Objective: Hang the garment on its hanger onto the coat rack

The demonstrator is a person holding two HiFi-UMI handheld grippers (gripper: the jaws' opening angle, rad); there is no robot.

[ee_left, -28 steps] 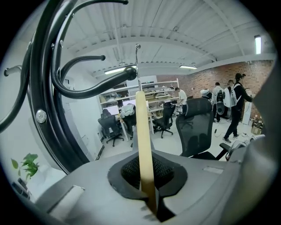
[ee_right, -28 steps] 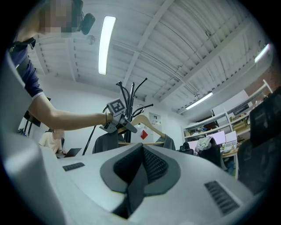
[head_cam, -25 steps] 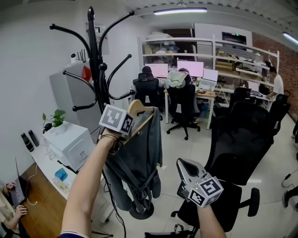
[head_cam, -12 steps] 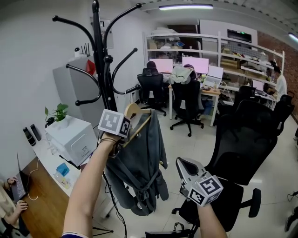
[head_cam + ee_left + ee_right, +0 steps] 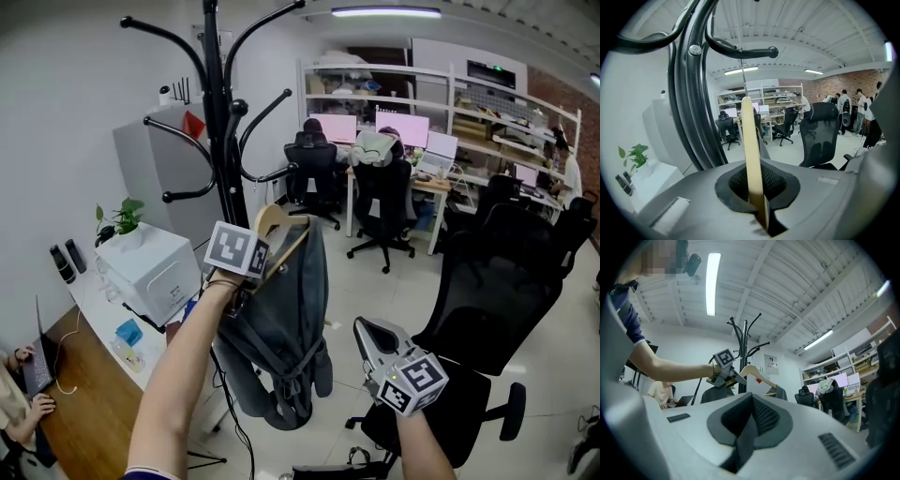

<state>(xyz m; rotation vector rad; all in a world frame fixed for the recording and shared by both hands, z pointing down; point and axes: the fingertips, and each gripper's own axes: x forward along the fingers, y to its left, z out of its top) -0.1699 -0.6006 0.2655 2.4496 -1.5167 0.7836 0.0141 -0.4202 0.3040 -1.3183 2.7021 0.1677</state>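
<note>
Coat rack: the black coat rack (image 5: 217,112) now stands nearer and further right in the head view than a second ago. Its top has passed out of the upper edge, and its pole (image 5: 691,93) fills the left of the left gripper view.

Office chair: a black mesh office chair (image 5: 483,309) stands at the right, much where it was before.

Garment: the dark grey garment (image 5: 281,328) hangs off the wooden hanger (image 5: 278,222) in the air, just right of the rack's pole and below its arms. It is closer to the pole than a second ago and is not yet on the rack.

Hanger: tilted, with its pale edge (image 5: 751,154) running up from the jaws. Its thin metal hook (image 5: 742,75) rises close under a knob-ended arm (image 5: 740,50) of the rack; whether they touch I cannot tell.

Left gripper: the left gripper (image 5: 255,267) is raised on an outstretched arm, its jaws clamped tight on the hanger's wood, the same hold as before.

Right gripper: the right gripper (image 5: 367,330) is low at the right in front of the chair, in the same spot as a second ago. Its jaws are pressed together with nothing between them.
</note>
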